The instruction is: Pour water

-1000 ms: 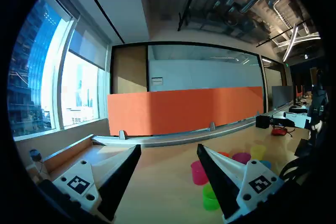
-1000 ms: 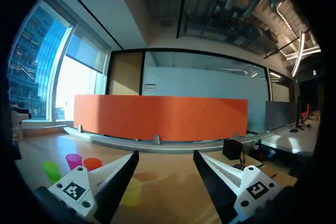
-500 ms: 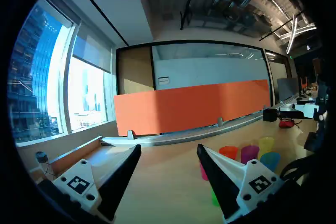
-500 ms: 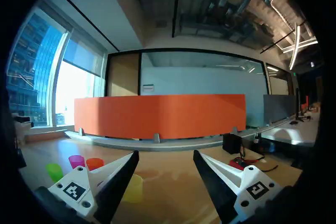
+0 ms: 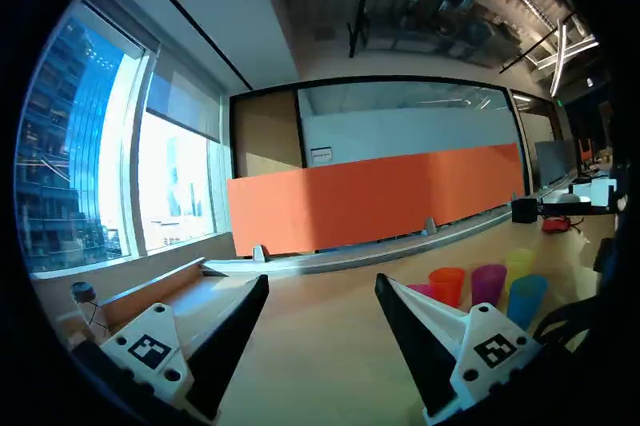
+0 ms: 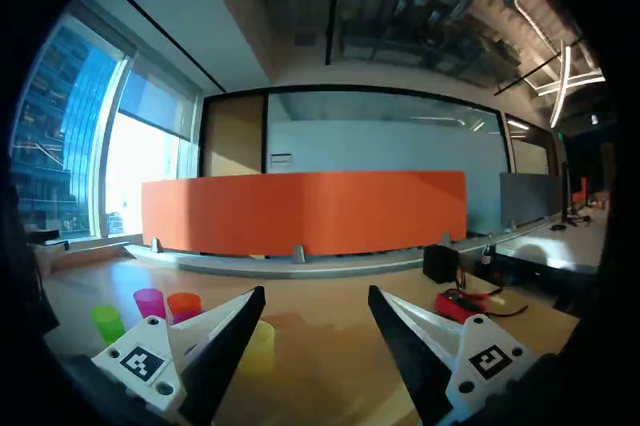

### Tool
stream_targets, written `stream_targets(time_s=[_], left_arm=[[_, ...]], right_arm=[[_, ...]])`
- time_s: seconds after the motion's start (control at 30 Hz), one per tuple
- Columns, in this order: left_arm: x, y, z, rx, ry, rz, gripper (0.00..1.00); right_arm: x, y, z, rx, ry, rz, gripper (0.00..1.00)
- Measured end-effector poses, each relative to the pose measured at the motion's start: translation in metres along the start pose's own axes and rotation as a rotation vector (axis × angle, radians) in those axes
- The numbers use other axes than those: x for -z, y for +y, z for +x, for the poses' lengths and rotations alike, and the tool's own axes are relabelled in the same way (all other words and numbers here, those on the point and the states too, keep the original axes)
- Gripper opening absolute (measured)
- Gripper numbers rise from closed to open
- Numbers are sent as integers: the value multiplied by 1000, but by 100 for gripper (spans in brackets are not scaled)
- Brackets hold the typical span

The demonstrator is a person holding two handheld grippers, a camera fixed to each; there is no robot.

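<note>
The left white-and-black two-finger gripper (image 5: 320, 277) is held roughly level, pointing straight ahead. Its two fingers (image 5: 232, 330) stand wide apart and grip nothing; each is white on the outside and black on the inner face, tapers to a point, and carries a square black-and-white marker (image 5: 150, 351) near its base. The right white-and-black two-finger gripper (image 6: 316, 290) is posed the same way: level, its fingers (image 6: 228, 338) spread wide and gripping nothing, with a marker on each finger base
</note>
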State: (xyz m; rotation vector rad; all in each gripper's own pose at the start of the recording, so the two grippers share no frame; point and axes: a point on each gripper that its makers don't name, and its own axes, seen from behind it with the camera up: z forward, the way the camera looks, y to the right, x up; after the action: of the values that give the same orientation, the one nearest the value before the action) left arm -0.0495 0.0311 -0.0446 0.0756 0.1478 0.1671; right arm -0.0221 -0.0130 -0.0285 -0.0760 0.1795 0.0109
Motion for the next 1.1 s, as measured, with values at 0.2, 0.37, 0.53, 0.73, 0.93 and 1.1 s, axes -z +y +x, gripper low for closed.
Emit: stream_targets(time_s=[0.2,0.37,0.53,0.73,0.93,1.1], left_arm=[[1,4,-13,13,-1,0,99],[1,6,-26,29,-10,0,99],[-1,4,-33,43,-14,2,99],[-6,1,-38,65,-15,-4,99],[-10,-4,-45,93,-25,-6,99],[-11,-8,-50,121,-34,-5,99]], right_arm=[[-2,-6,2,-8,-4,4,100],[-2,-12,1,-11,-11,10,100],[-3,-14,-1,-18,-18,8,100],[-3,-14,0,-23,-21,4,99],[-2,-13,4,-13,-21,-2,100],[-2,-12,6,-13,-18,-5,100]])
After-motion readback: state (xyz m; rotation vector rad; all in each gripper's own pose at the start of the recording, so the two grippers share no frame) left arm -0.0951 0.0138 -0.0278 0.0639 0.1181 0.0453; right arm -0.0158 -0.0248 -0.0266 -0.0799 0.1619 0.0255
